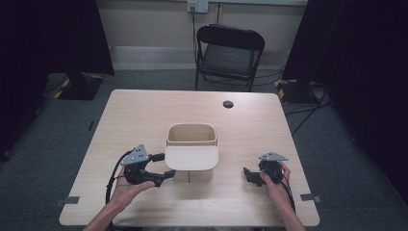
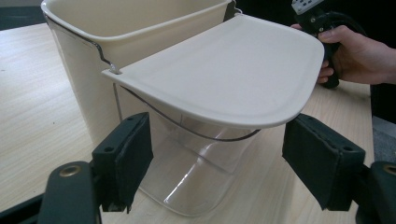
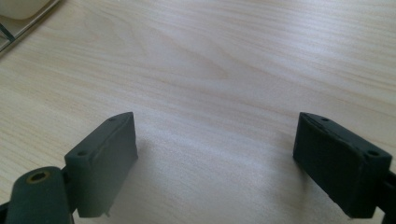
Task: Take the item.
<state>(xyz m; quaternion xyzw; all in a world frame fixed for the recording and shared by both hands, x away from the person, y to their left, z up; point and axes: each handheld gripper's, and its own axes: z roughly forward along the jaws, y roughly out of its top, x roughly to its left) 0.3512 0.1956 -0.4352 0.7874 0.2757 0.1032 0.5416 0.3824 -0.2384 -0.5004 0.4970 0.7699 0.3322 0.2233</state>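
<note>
High view: cream bin mid-counter, lid flipped toward person. Left gripper jaws apart just beside lid; right gripper jaws apart over bare counter.

Bin mid-table, between left gripper and right gripper
</note>
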